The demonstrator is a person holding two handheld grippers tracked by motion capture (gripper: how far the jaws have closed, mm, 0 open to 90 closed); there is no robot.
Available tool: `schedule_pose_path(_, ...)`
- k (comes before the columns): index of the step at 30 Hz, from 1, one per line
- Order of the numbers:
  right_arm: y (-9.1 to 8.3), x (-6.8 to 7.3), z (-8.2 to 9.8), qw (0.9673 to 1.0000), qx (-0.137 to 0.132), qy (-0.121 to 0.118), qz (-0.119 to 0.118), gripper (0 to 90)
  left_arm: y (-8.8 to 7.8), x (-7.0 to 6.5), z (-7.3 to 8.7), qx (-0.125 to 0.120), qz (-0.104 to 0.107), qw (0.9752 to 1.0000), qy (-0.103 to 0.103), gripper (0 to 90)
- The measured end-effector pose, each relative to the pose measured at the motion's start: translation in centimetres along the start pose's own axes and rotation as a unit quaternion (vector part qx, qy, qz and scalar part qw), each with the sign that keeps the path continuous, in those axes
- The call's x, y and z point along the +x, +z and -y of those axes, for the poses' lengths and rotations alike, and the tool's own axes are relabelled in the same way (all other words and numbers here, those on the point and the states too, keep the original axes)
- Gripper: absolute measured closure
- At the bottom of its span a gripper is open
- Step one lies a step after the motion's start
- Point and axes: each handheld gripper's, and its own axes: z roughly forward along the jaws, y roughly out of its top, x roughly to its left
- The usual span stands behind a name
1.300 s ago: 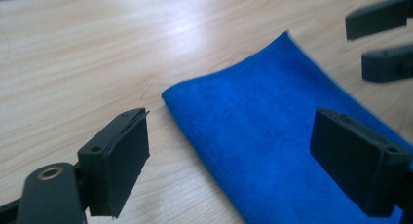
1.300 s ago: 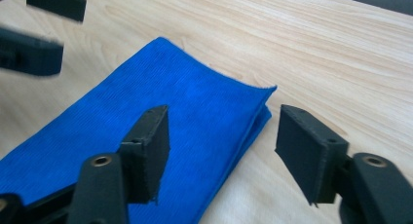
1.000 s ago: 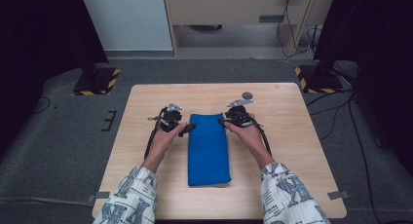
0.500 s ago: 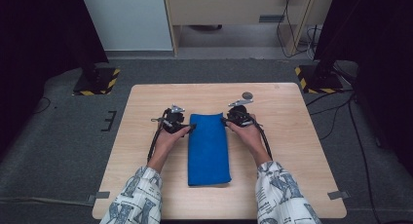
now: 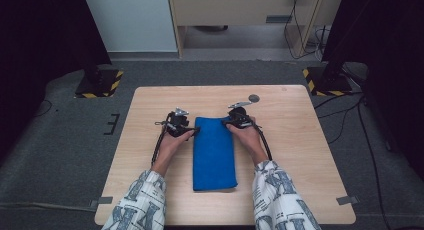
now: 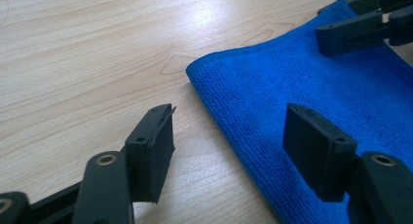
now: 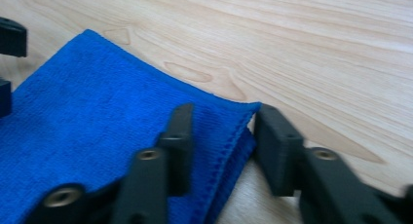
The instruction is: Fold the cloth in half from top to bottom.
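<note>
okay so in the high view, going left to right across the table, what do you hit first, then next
left claw → blue cloth → right claw → small grey disc near the far edge of the table.

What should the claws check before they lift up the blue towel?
1. Right claw around the blue towel corner: ok. Its jaws have just been closing, one on top of the cloth, one past the edge.
2. Right claw pinching firmly: cannot tell; a gap still shows by the folded edge.
3. Left claw around its corner: ok, one jaw over the table, one above the towel, but still wide though closing.
4. Both claws at the far end: ok in the high view.
5. Towel lying flat and folded: ok.
</note>
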Motion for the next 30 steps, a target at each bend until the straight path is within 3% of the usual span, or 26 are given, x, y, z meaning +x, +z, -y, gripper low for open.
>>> schedule_pose_path(1,0.0,0.2,-0.1,0.9999,0.006,-0.007,-0.011,77.7,0.1,-0.1,0.0,-0.001,0.000,1.0000,0.001,37.0)
schedule_pose_path(3,0.0,0.4,0.0,0.9997,0.008,-0.013,-0.017,82.7,0.2,-0.1,0.0,-0.003,0.002,1.0000,0.001,38.0)
schedule_pose_path(7,-0.1,0.2,0.3,0.9996,0.003,-0.006,-0.028,84.9,0.7,-0.3,-0.1,-0.002,0.000,1.0000,0.003,39.9)
schedule_pose_path(13,-0.2,0.3,0.4,0.9997,-0.001,-0.006,-0.025,84.8,1.8,-0.5,-0.4,0.001,-0.015,0.9999,0.008,42.5)
schedule_pose_path(17,-0.2,0.4,0.5,0.9997,-0.005,-0.007,-0.022,84.8,2.3,-0.3,-0.4,-0.009,-0.021,0.9997,-0.010,46.2)
schedule_pose_path(21,-0.3,0.5,0.6,0.9997,-0.003,-0.012,-0.020,85.1,2.5,-0.4,-0.5,-0.011,-0.027,0.9996,-0.007,49.9)
schedule_pose_path(23,-0.2,0.5,0.6,0.9997,-0.005,-0.011,-0.020,85.4,2.5,-0.7,-0.5,-0.006,-0.021,0.9997,0.010,58.5)
schedule_pose_path(26,-0.3,0.5,0.6,0.9997,-0.007,-0.005,-0.022,86.0,2.5,-0.8,-0.5,-0.004,-0.005,0.9999,0.012,74.2)
schedule_pose_path(28,-0.5,0.6,0.7,0.9996,-0.009,-0.005,-0.026,86.2,2.6,-0.8,-0.5,-0.006,0.001,1.0000,0.003,82.4)
schedule_pose_path(30,-0.8,0.6,0.5,0.9994,-0.013,-0.003,-0.032,86.2,2.5,-0.8,-0.5,-0.012,0.005,0.9999,-0.004,83.8)
